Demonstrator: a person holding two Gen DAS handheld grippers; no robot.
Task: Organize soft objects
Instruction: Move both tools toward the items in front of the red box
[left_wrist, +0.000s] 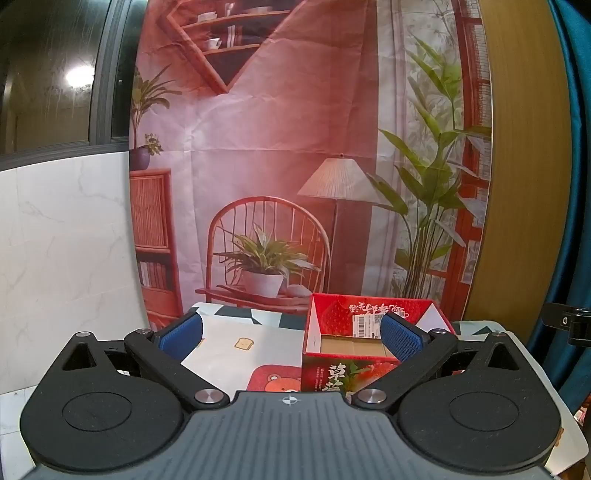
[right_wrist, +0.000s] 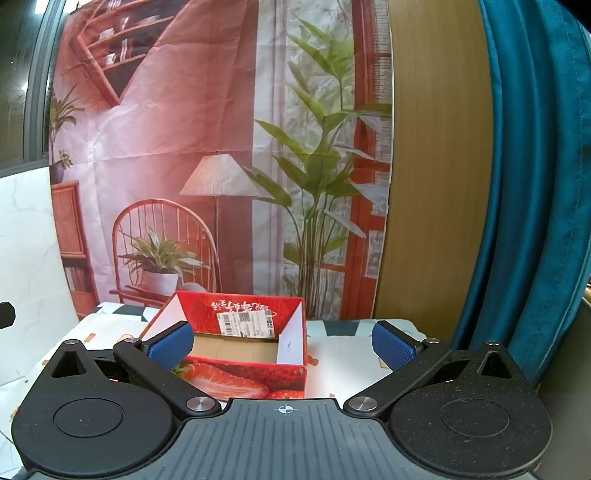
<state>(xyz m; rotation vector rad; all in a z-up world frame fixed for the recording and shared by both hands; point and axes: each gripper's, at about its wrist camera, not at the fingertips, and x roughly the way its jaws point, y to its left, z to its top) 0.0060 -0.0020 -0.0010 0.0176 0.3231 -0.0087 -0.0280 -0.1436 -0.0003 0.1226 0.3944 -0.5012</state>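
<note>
A red strawberry-print cardboard box (left_wrist: 354, 325) stands open on the table, its brown bottom bare; it also shows in the right wrist view (right_wrist: 240, 332). No soft objects are in view. My left gripper (left_wrist: 291, 334) is open and empty, raised above the table, with the box ahead on its right. My right gripper (right_wrist: 282, 345) is open and empty, raised, with the box ahead between its blue pads and slightly left.
The table carries a patterned cloth (left_wrist: 236, 343) with toast and bear prints. A printed backdrop (left_wrist: 277, 147) hangs behind the table. A wooden panel (right_wrist: 439, 166) and a teal curtain (right_wrist: 532, 184) stand to the right, a white marble wall (left_wrist: 62, 240) to the left.
</note>
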